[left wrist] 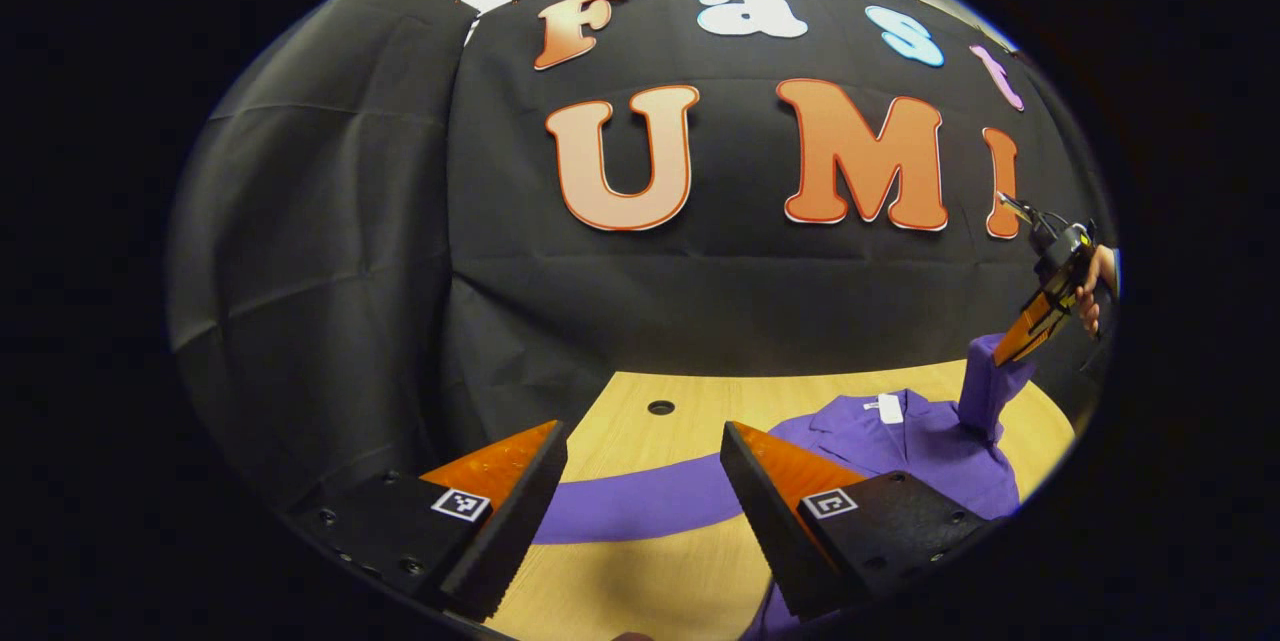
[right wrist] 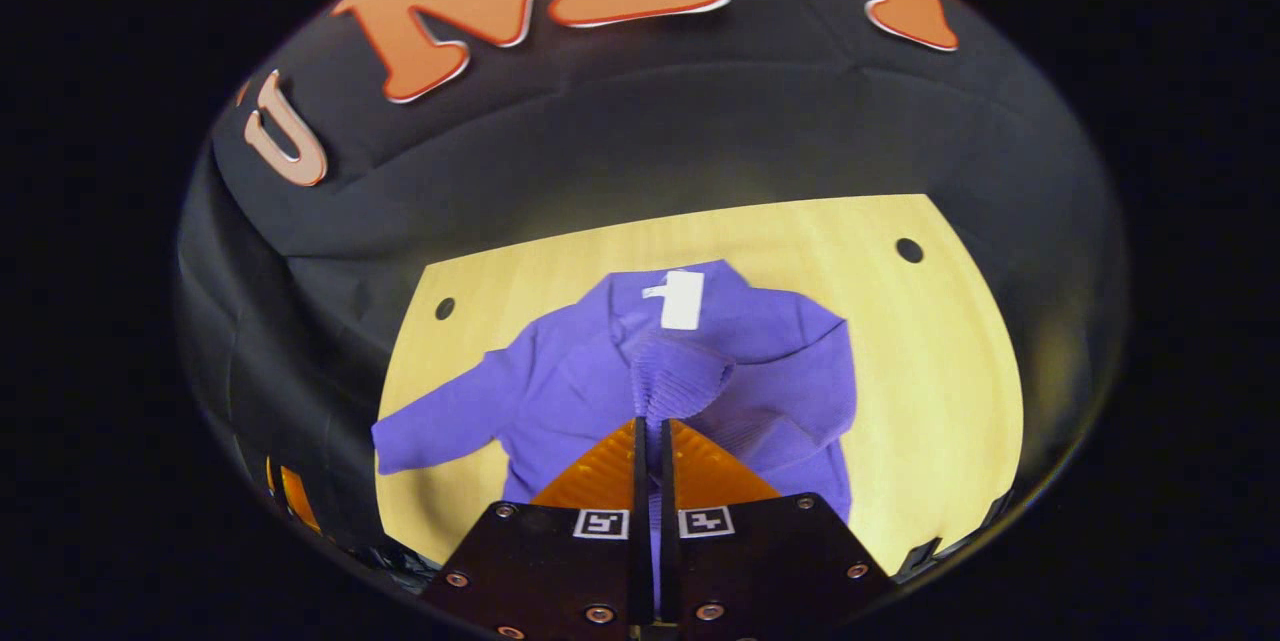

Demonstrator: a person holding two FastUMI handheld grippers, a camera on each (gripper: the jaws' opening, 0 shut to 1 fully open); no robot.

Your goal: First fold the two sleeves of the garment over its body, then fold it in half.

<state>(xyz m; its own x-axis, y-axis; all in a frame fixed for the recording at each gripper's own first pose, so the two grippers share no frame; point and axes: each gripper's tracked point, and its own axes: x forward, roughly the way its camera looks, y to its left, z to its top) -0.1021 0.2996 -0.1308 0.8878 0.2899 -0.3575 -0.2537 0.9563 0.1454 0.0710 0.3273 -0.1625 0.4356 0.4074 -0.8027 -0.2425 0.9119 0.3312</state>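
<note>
While pinched, sleeve (right wrist: pixel 672 376) above garment (right wrist: pixel 560 391).

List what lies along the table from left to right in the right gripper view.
Left table hole → flat-lying sleeve → white neck label → right table hole.

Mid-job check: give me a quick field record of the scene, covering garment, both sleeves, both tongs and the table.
garment: purple top lying flat, collar toward the booth wall
right sleeve: cuff lifted over the body, pinched in the right tongs
left sleeve: stretched out flat on the table, not yet folded
left tongs: open, above the left sleeve, holding nothing
table: light wood, with round holes near its far edge
half fold: not done
</note>
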